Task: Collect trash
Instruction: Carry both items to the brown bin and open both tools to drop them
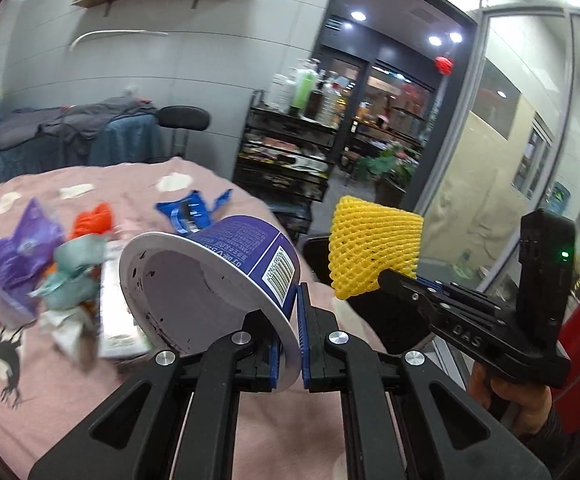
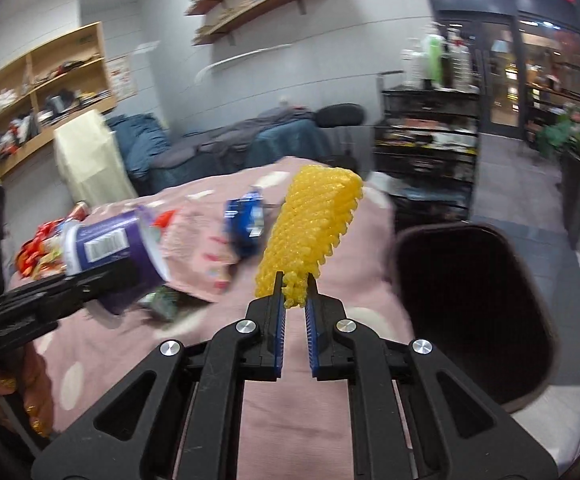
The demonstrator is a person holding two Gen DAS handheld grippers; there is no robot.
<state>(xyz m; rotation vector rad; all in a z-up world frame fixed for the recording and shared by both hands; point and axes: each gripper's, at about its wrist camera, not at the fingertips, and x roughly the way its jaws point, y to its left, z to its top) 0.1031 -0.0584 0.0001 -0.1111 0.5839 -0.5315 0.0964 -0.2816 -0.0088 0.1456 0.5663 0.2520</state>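
My left gripper (image 1: 288, 336) is shut on the rim of a purple paper cup (image 1: 218, 276), held tilted above the pink cloth; the cup also shows in the right wrist view (image 2: 114, 256). My right gripper (image 2: 294, 300) is shut on a yellow foam fruit net (image 2: 309, 224), held up over the table's right side; the net also shows in the left wrist view (image 1: 369, 248). A dark trash bin (image 2: 469, 316) stands open just right of the net. More trash lies on the cloth: a blue wrapper (image 1: 190, 210), a purple bag (image 1: 18, 256), crumpled tissue (image 1: 70, 280).
The table has a pink patterned cloth (image 2: 329, 420). A black shelf cart (image 1: 286, 148) with bottles stands behind it. A blue-covered sofa (image 2: 218, 148) and wooden shelves (image 2: 42, 88) line the back wall. A glass door is at the right.
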